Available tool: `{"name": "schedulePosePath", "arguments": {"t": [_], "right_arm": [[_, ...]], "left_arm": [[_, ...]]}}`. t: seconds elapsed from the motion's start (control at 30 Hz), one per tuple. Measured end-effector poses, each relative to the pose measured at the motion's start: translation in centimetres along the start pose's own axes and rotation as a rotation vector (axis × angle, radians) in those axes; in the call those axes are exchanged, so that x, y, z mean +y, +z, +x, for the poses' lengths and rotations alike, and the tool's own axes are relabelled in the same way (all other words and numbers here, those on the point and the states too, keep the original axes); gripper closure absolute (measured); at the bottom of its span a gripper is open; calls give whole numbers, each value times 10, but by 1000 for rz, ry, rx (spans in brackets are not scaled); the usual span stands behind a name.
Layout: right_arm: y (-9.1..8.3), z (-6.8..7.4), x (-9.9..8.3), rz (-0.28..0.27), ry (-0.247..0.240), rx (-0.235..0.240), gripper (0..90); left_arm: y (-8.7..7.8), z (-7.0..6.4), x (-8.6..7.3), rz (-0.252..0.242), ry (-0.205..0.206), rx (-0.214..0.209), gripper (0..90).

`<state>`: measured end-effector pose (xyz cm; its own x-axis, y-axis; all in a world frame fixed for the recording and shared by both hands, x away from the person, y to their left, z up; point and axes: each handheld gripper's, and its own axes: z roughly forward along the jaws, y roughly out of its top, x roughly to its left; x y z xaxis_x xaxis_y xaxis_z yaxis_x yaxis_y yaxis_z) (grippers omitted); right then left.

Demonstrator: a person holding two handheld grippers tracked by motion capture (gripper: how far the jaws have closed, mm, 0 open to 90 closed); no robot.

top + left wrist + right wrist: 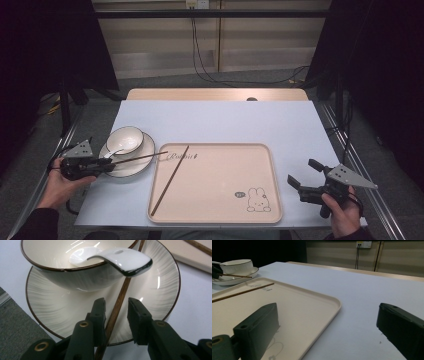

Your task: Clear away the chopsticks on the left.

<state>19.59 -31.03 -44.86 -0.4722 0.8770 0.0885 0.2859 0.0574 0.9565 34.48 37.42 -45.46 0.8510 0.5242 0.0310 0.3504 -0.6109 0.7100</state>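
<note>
Left hand-held gripper (116, 312): jaws narrowly parted around a thin brown wooden chopstick (117, 305), which lies across the white dark-rimmed ceramic plate (160, 290). Right hand-held gripper (305, 175): jaws wide, empty, beside the beige rectangular tray (220, 210).

Room to move
I see bare counter (225, 120) beyond the tray (272, 180); bowl (125, 139) and plate (142, 160) crowd the left.

A pale blue table (225, 120) bears a beige tray (215, 212) and, just left, a white plate (142, 162).
</note>
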Motion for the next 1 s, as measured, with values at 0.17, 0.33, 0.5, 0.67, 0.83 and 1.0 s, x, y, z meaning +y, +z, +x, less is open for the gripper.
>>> {"name": "schedulePosePath", "arguments": {"t": [0.17, 0.33, 0.5, 0.67, 0.83, 1.0], "right_arm": [[0, 0, 0, -1, 2, 0, 37], [0, 0, 0, 1, 4, -1, 37], [0, 0, 0, 1, 2, -2, 37], [0, 0, 0, 1, 4, -3, 39], [0, 0, 0, 0, 4, -1, 41], [0, 0, 0, 0, 2, -2, 41]], "left_arm": [[0, -1, 3, 13, 28, -27, 769], [0, -5, 4, 15, 46, -58, 820], [0, -8, 5, 7, 15, -84, 843], [-4, -10, 8, -1, -18, -86, 844], [-7, -14, 12, 4, -41, -108, 846], [-12, -18, 16, -18, -69, -124, 846]]}}
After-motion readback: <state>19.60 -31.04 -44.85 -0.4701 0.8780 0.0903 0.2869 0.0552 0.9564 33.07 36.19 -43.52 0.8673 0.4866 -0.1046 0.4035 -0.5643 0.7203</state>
